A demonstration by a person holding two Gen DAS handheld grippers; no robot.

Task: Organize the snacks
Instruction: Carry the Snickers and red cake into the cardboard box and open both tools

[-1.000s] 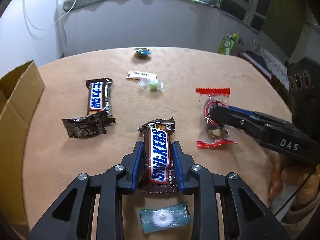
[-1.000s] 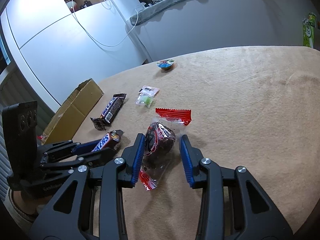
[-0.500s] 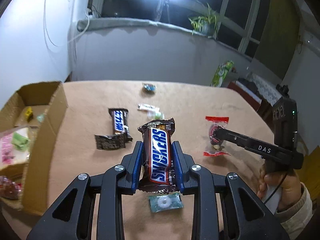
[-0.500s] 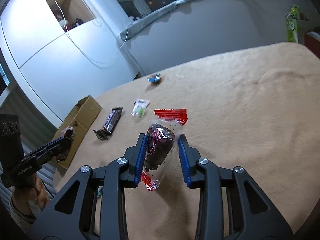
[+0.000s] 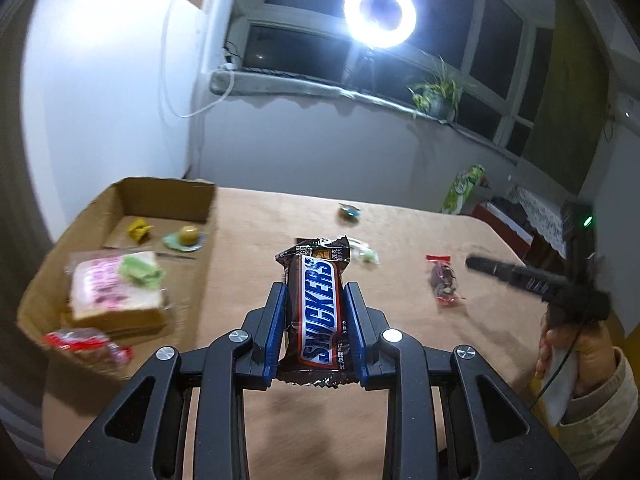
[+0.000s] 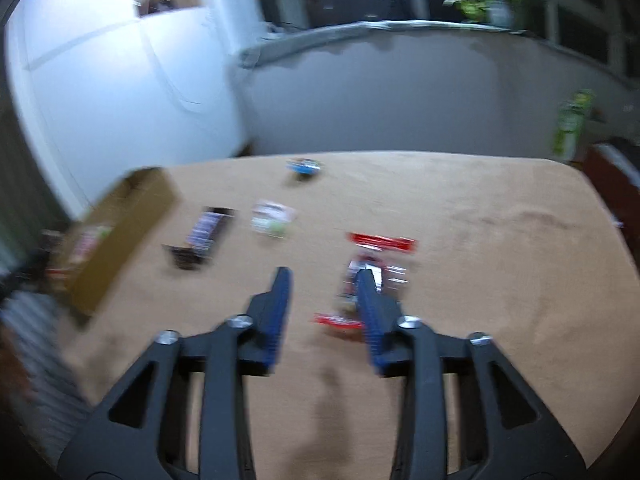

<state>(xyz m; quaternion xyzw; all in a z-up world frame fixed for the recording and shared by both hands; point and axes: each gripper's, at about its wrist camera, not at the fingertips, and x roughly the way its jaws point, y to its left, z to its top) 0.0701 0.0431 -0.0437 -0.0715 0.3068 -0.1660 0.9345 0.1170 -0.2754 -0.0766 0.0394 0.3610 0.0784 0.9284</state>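
Up off the table (image 5: 400,240), seen from the left wrist, the left gripper (image 5: 316,300) pinches a chocolate bar (image 5: 320,312) between its blue pads, with the cardboard box (image 5: 120,248) lying to the left of it. Inside that box sit a pink packet, a yellow wrapper and a small round sweet. Right of the box, a red-ended snack packet (image 5: 442,282) lies on the table, the right gripper just beyond it.

From the right wrist, blurred, the right gripper (image 6: 324,276) has just been opening; its jaws stand spread with nothing between them. The snack packet (image 6: 380,264) lies on the table (image 6: 500,260) behind the right-hand finger, well right of the box (image 6: 120,236).
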